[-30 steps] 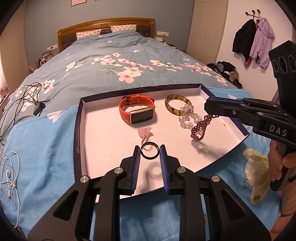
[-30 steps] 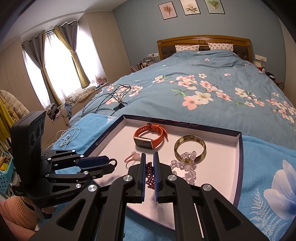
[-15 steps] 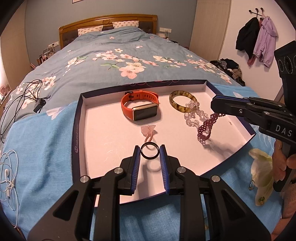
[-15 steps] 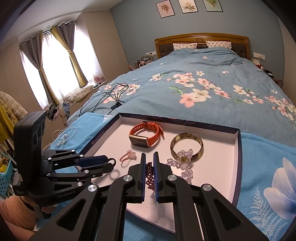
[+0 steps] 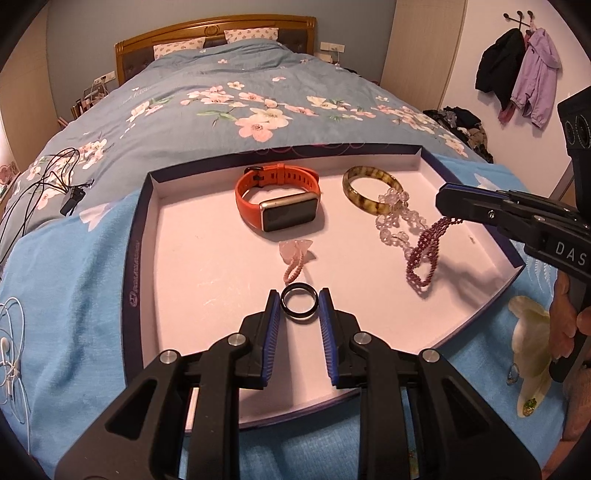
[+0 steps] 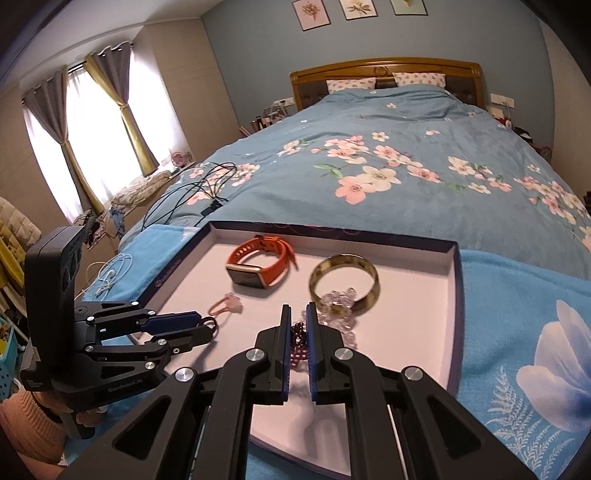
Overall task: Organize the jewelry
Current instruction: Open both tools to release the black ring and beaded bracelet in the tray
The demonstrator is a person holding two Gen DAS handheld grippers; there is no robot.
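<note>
Both jaws closed on loads: our left gripper (image 5: 299, 308) pinches a black ring (image 5: 299, 303), our right gripper (image 6: 295, 334) a purple bead bracelet (image 5: 424, 254), both above the tray (image 5: 135, 266). Step: placement. Next, lower each onto bare floor, then release.

Your left wrist view looks forward along the left gripper (image 5: 299, 306) from close above the near edge of the tray (image 5: 135, 266), facing the headboard (image 5: 214, 35), with the right gripper (image 5: 448, 205) entering from the right. Your right wrist view looks along the right gripper (image 6: 295, 323) from the tray's (image 6: 456, 314) near right side, angled toward the window (image 6: 92, 147), with the left gripper (image 6: 207, 328) at lower left. Both views share the tray interior, the bed and the headboard (image 6: 384, 70).
</note>
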